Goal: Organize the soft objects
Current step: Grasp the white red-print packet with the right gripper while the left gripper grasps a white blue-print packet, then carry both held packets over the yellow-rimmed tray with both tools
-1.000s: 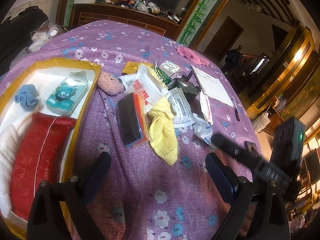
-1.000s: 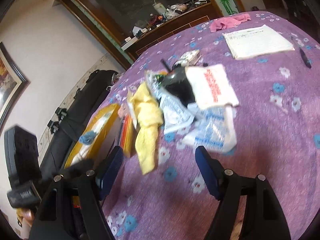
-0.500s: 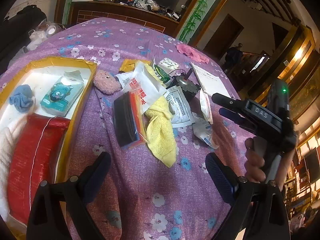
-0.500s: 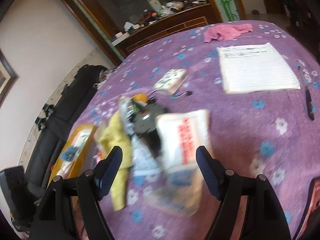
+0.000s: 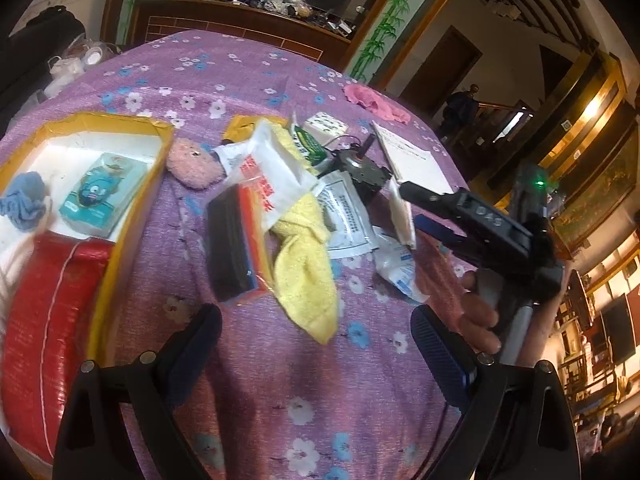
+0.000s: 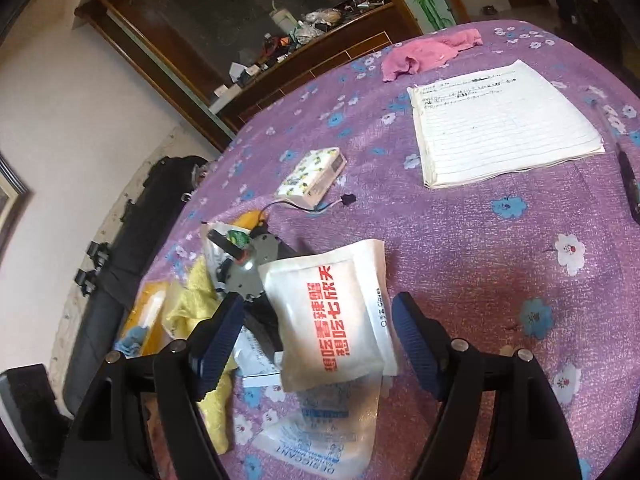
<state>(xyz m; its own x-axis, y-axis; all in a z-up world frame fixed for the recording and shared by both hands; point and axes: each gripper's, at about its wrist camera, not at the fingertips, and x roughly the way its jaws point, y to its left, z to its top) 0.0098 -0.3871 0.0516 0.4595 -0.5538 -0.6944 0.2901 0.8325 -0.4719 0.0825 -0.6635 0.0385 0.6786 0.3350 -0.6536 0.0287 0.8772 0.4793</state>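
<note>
Here, in the left wrist view, the left gripper [image 5: 316, 344] hangs above the purple flowered tablecloth [image 5: 248, 380] with its jaws spread wide and nothing between them. Beyond it lies the pile of things to sort: a yellow towel [image 5: 306, 276] draped over the middle of the heap, a dark sponge pack [image 5: 234, 248] touching its left side, a pink plush toy [image 5: 192, 162] near the box corner, and a white packet with red print [image 5: 272, 184] on top. At the left stands the yellow-rimmed box [image 5: 132, 216], already holding a blue cloth [image 5: 24, 200], a tissue pack [image 5: 102, 192] and a red bag [image 5: 44, 320]. The right gripper [image 5: 408, 210] comes in from the right side, held in a hand [image 5: 480, 312], its fingers aimed at the heap's right edge.

In the right wrist view, the right gripper [image 6: 318, 340] has its jaws wide apart, and a second white packet with red print [image 6: 332, 316] lies between and just beyond them, not pinched. It rests tilted on a grey motor part [image 6: 252, 264] and a clear glove packet [image 6: 320, 440]. A pink cloth [image 6: 428, 54] and a notepad [image 6: 500, 120] lie well apart at the far side.

The step in hand looks like the approach to a pick from the heap. Next, the jaws probably need to settle around the packet's edges and close gently, since it is limp and sits on loose things that may shift.
</note>
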